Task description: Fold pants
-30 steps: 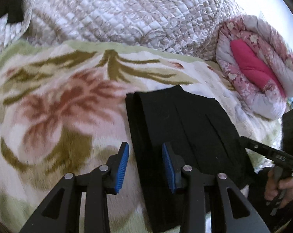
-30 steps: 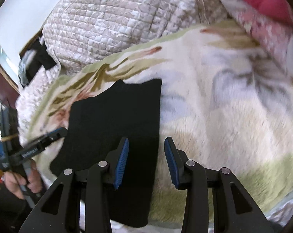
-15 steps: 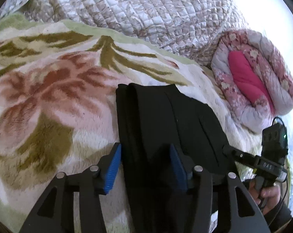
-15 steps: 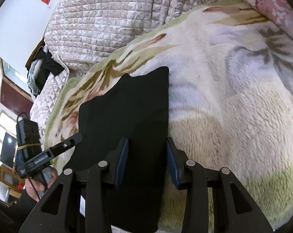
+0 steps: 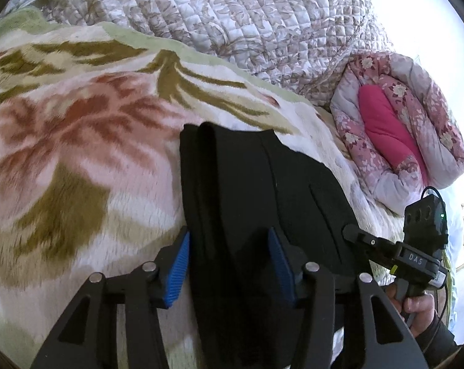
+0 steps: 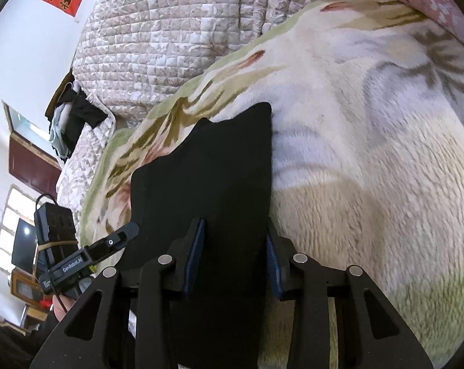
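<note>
Lying folded on the floral blanket (image 5: pixel 78 160) of the bed, the black pants (image 5: pixel 247 190) run lengthwise toward both cams. Left gripper (image 5: pixel 228 264) is spread, blue pads either side of the pants' near left edge w/ fabric between them, not pinched. Right gripper (image 6: pixel 233 258) is spread too, straddling the near right edge. Quilted cover (image 5: pixel 232 21) sits bunched behind; pink rolled duvet (image 5: pixel 394 129) to the right.

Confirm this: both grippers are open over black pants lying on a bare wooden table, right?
Not quite. The pants lie on a floral blanket, not a bare wooden table; the left wrist view shows it. Both the left gripper and right gripper are open over them.
</note>
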{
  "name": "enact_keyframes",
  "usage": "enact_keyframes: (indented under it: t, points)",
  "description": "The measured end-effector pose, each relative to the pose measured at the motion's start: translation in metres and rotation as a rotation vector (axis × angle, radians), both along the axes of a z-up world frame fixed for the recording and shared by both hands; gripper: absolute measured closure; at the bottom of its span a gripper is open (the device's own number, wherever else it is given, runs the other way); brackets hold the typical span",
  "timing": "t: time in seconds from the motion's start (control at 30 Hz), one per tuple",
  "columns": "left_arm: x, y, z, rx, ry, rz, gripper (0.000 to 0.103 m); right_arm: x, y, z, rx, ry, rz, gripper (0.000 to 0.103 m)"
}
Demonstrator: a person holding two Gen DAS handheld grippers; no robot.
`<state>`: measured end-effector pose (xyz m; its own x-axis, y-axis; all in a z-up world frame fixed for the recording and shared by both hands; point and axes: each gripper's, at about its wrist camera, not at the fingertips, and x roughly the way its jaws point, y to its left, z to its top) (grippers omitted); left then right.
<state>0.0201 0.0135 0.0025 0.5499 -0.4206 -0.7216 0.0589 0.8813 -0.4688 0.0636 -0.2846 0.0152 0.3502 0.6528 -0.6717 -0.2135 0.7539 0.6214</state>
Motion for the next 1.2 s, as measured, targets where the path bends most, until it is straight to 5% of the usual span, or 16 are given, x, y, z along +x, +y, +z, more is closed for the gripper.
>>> enact_keyframes:
  t: [0.13,0.33,0.73,1.2]
  points:
    - [-0.001,-0.002,0.008,0.022,-0.006,0.008,0.069,-0.002,0.001,0.005,-0.008,-0.004,0.0,0.084]
    - [-0.009,-0.007,0.031,0.049,-0.046,-0.006,0.081,-0.009,0.012,0.031,-0.017,-0.058,0.012,0.087]
    - [0.021,0.013,0.062,0.094,-0.118,-0.005,0.082,0.022,0.052,0.059,0.0,-0.127,0.07,0.087]
    - [0.101,0.053,0.031,0.177,-0.1,0.048,0.079,0.102,0.102,0.031,-0.102,-0.12,0.097,0.082]
